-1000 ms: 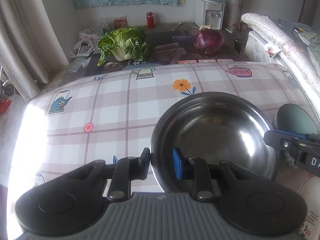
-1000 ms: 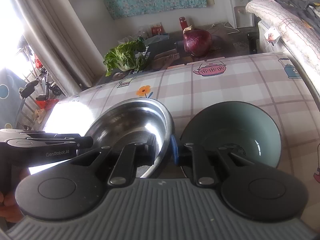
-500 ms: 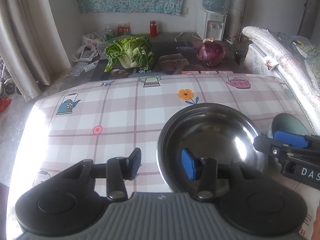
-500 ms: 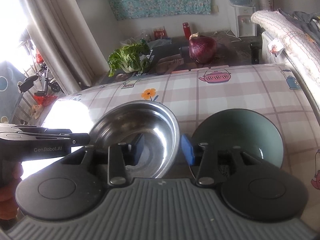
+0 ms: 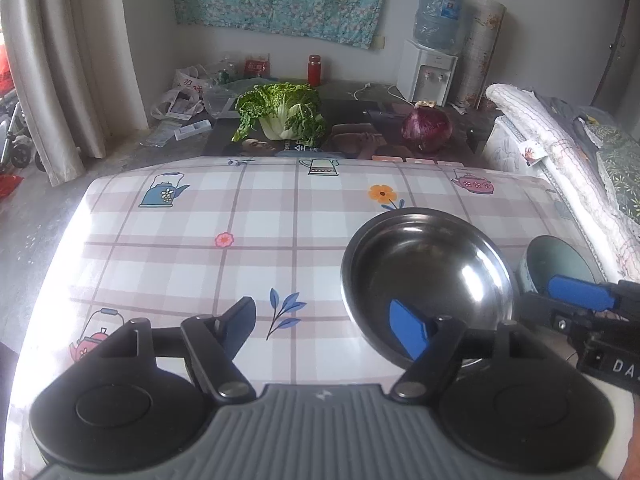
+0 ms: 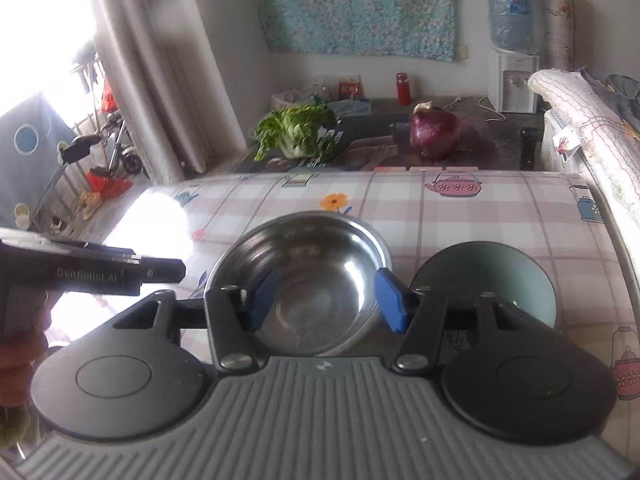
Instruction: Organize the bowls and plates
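A steel bowl (image 5: 428, 276) (image 6: 304, 276) rests on the checked tablecloth (image 5: 248, 240), and a second rim shows around it. Just right of it stands a grey-green bowl (image 5: 560, 264) (image 6: 488, 276). My left gripper (image 5: 322, 326) hovers over the steel bowl's left rim with its jaws opening. The rim lies between the fingers, and no pad touches it. My right gripper (image 6: 326, 302) hangs over the bowl's near right side with its jaws closing a little. Its right pad sits close by the rim, with no grip. Each gripper shows in the other's view: the right gripper (image 5: 580, 300) and the left gripper (image 6: 100, 272).
Beyond the table's far edge, a cabbage (image 5: 280, 114) and a red onion (image 5: 426, 130) lie on a dark surface. Rolled bedding (image 5: 560, 160) runs along the right side. A curtain (image 5: 60, 60) hangs at the left, and a water dispenser (image 5: 430, 68) stands at the back.
Both grippers were shut on the steel bowl's rim, left and right. They have let go, opened, and drawn back and up. The bowl stays on the table.
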Tool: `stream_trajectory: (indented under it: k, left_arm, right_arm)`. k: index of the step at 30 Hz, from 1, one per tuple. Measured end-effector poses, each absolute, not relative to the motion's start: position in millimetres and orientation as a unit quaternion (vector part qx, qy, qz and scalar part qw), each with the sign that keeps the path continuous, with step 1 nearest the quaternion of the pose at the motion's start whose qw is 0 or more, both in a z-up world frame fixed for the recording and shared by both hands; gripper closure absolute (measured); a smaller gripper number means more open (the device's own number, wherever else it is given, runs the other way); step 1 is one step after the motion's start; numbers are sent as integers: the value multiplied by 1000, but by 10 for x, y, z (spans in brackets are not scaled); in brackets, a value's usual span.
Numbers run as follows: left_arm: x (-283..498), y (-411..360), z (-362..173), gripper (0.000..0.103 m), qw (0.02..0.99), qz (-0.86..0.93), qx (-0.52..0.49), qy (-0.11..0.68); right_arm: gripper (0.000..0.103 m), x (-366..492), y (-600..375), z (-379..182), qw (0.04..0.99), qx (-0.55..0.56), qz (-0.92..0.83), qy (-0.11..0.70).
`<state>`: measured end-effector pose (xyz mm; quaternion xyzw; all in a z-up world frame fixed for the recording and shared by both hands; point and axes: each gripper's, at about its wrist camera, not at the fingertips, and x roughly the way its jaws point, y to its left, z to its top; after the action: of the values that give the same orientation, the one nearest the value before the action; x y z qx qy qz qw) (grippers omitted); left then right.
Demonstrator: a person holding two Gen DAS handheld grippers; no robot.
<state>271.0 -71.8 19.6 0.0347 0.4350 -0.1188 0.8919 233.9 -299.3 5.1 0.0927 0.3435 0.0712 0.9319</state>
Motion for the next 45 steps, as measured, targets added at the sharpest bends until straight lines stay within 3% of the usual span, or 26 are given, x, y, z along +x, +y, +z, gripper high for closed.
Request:
stream_trajectory:
  k: [2, 7, 18, 21, 27, 31, 33, 39, 45]
  left_arm:
    - [2646, -654, 208, 19, 894, -117, 33, 431]
    - [2518, -522, 233, 13, 897, -114, 17, 426]
    - [2342, -355, 268, 10, 897, -124, -26, 423]
    - [2291, -368, 281, 9, 897, -138, -18, 420]
    - [2151, -455, 316, 2, 896, -176, -2, 407]
    - [2093, -530, 334, 2, 892, -204, 6, 403]
    - [2066, -576, 346, 2, 890, -216, 15, 401]
    - [2006, -751, 416, 0, 885, -240, 29, 397]
    - [1954, -939, 470, 0, 873, -274, 19, 404]
  right_arm:
    - [67, 2292, -2931, 5, 926, 80, 86, 360]
    - [76, 2355, -2863, -198, 912, 60, 80, 399]
    - [75, 2346, -2895, -158, 917, 77, 57, 387]
    - [70, 2142, -2951, -33, 926, 87, 50, 363]
    - [47, 1598, -3100, 185, 941, 103, 1, 324]
    - [14, 1301, -3153, 323, 947, 86, -50, 306]
    - [4, 1160, -3161, 401, 951, 65, -74, 295]
    - [1, 918, -3171, 581, 953, 11, -112, 282]
    - [1, 805, -3316, 651, 952, 34, -113, 283]
